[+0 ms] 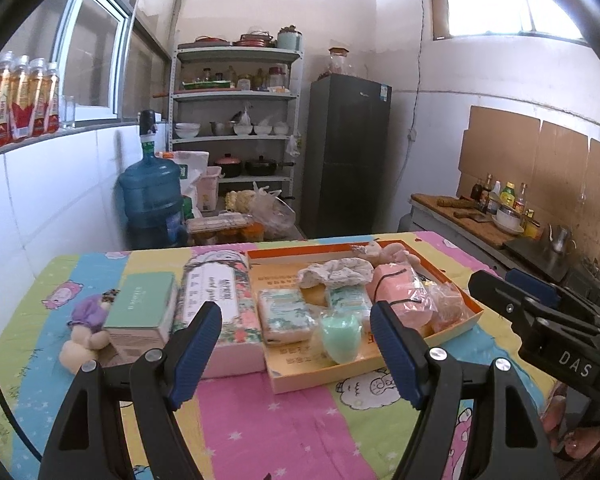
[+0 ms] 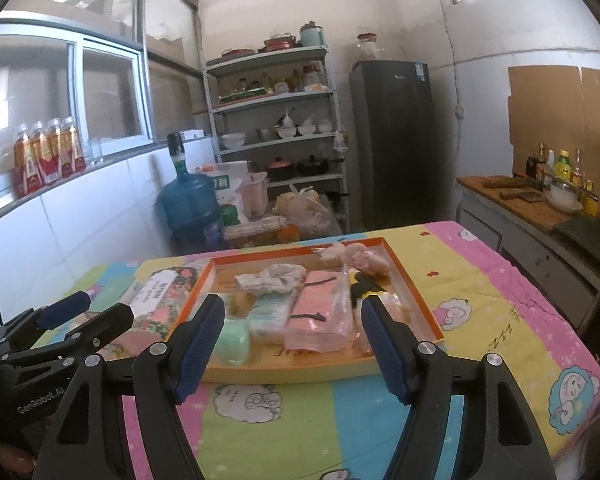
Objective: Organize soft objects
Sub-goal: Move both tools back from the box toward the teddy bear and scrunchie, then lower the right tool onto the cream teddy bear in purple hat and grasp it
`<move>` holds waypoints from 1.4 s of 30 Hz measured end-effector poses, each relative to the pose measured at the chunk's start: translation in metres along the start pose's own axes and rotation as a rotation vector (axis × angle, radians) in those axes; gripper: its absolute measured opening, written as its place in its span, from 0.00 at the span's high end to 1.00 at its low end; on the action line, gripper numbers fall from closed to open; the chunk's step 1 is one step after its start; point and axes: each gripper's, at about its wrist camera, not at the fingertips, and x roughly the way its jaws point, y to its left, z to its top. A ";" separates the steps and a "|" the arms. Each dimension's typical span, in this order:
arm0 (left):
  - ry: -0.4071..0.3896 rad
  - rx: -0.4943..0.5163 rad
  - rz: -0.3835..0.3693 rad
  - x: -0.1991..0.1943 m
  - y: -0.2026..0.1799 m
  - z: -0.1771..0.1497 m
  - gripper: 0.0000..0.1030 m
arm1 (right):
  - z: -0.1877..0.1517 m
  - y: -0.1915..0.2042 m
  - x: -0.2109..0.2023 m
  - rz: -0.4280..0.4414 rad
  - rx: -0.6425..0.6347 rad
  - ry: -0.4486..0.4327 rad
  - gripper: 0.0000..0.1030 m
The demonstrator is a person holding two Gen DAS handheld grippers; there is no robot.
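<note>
An orange-rimmed tray [image 1: 476,309] [image 2: 414,292] on the colourful table holds soft items: a crumpled pale cloth [image 1: 336,272] [image 2: 272,278], a pink wrapped pack [image 1: 400,292] [image 2: 320,312], tissue packs [image 1: 286,316], a mint-green soft piece [image 1: 340,336] [image 2: 232,340] and a plush toy [image 1: 384,252] [image 2: 360,260]. Left of the tray lie a floral pack [image 1: 220,304] [image 2: 160,300], a green box [image 1: 142,312] and a small doll [image 1: 86,332]. My left gripper [image 1: 296,344] hovers open in front of the tray, nothing between its fingers. My right gripper [image 2: 292,340] also stands open and empty, short of the tray.
The table has a cartoon-print cloth [image 1: 260,420] [image 2: 500,320]. Behind it stand a blue water jug [image 1: 150,196], a shelf rack of dishes [image 1: 236,120], a dark fridge [image 1: 348,152] and a counter with bottles [image 2: 556,184]. Drink bottles [image 1: 16,100] line the window ledge at left.
</note>
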 end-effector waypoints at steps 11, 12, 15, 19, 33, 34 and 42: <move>-0.039 -0.012 0.066 -0.035 0.033 -0.006 0.26 | -0.005 0.047 -0.017 0.071 -0.024 -0.038 0.29; -0.042 -0.017 0.072 -0.038 0.037 -0.007 0.26 | -0.005 0.052 -0.018 0.077 -0.028 -0.042 0.29; -0.050 -0.029 0.087 -0.045 0.050 -0.008 0.26 | -0.005 0.066 -0.022 0.096 -0.036 -0.054 0.29; -0.059 -0.040 0.107 -0.055 0.065 -0.011 0.26 | -0.005 0.084 -0.026 0.115 -0.051 -0.063 0.29; -0.090 -0.062 0.156 -0.081 0.115 -0.017 0.26 | -0.006 0.147 -0.038 0.193 -0.105 -0.106 0.29; -0.092 -0.064 0.160 -0.083 0.119 -0.018 0.26 | -0.005 0.150 -0.038 0.198 -0.107 -0.108 0.29; -0.092 -0.093 0.187 -0.091 0.152 -0.023 0.26 | -0.008 0.188 -0.032 0.252 -0.127 -0.106 0.29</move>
